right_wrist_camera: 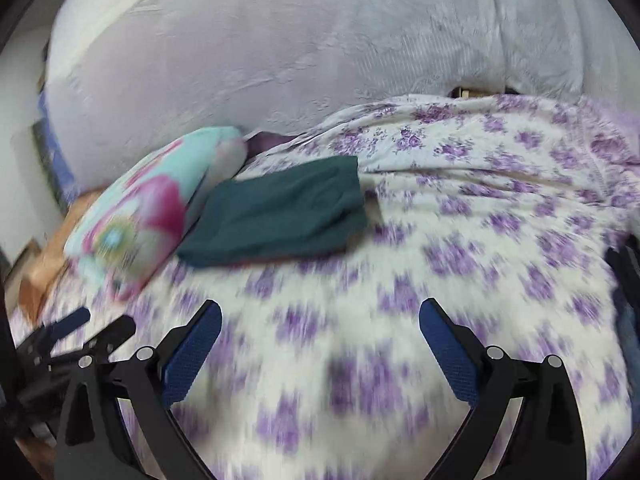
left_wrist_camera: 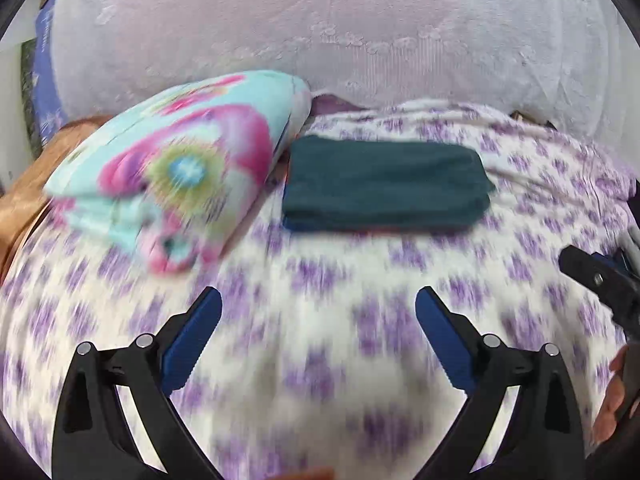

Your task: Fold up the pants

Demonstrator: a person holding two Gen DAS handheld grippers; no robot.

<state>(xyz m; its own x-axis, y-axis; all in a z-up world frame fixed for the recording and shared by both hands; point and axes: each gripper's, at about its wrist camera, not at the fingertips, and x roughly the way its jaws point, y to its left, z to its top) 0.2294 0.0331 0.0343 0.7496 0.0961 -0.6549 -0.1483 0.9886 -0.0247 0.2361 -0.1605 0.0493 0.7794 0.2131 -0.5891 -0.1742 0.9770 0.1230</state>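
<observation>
Toward bedspread far edge, folded teal pants beside floral blanket, left gripper and right gripper both spread, empty.

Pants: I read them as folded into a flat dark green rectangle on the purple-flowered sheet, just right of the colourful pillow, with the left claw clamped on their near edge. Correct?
Not quite. The left claw is open and holds nothing, apart from the pants, as the left wrist view shows. The rest is right: they lie folded on the flowered sheet, right of the pillow.

No readable text, label or number anywhere — both views too blurred.
</observation>
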